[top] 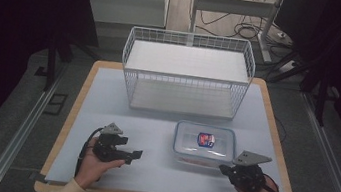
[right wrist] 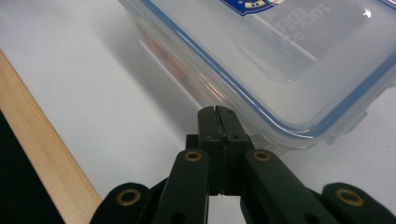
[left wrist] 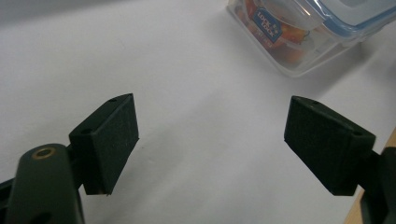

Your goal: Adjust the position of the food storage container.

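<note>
- Two grippers are over the table, and the nearer risk sits with the right gripper: its jaws are pressed flat together with nothing between them, tips just short of the clear food container's near corner, below the lid's blue-edged rim. Pushed on like this, I'd judge it shoves the box away instead of gripping it.
- A little beyond those tips, the lid's corner flap could get nudged or popped loose by a blunt closed tip.
- The left gripper hangs with jaws wide apart, holding nothing, bare table between them; the container lies well ahead and off to one side, so it cannot brace the box if it slides.
- Farthest off, the wire basket stands behind the container; a hard shove might drive the box into it.
</note>
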Motion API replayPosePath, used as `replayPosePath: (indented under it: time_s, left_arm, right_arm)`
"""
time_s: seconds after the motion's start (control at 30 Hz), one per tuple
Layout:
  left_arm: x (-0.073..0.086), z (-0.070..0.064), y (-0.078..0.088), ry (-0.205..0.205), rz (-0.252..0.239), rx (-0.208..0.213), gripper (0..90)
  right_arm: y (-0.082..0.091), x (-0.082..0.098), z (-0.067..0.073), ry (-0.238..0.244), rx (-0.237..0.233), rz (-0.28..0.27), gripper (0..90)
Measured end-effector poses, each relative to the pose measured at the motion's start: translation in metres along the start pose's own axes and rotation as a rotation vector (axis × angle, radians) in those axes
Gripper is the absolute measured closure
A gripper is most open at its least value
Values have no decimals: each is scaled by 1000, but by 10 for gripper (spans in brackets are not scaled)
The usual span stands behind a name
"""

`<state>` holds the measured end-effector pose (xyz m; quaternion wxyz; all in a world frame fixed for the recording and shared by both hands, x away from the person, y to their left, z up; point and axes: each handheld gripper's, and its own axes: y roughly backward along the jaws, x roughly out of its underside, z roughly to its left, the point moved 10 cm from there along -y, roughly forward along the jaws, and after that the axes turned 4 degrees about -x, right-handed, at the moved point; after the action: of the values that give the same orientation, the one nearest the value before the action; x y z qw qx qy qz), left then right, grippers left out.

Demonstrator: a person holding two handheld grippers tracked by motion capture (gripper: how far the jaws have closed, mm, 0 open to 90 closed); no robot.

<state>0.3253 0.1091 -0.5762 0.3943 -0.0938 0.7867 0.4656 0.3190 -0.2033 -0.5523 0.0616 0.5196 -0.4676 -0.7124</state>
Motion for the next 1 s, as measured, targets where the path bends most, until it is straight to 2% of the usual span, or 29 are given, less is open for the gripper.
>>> replayPosePath:
  time_s: [0.13,0.23,0.33,0.43,0.53,0.7,0.8,0.93,1.0]
  left_arm:
    - [0,0,0,0,0,0,173]
    - [0,1,0,5,-2,-1,173]
    - [-2,1,0,13,-3,1,173]
    - [-3,0,1,17,-7,3,173]
    - [-3,-1,1,9,-7,6,173]
    - [-2,0,0,9,-2,5,173]
    - [-2,0,-1,10,0,3,174]
    - [-1,0,-1,8,0,2,174]
    - [-1,-1,-1,5,0,0,174]
  right_arm:
    - [0,0,-2,-8,-1,-9,900]
    - [5,-3,3,-16,-29,-33,900]
    - [17,-20,-1,-25,-26,-85,900]
    - [30,-40,-23,-55,29,-115,900]
    - [34,-54,-54,-101,93,-119,900]
    - [23,-57,-94,-178,162,-95,900]
    - [11,-46,-107,-208,179,-49,900]
    - [0,-30,-110,-232,164,2,900]
    - [-3,-25,-112,-231,175,29,900]
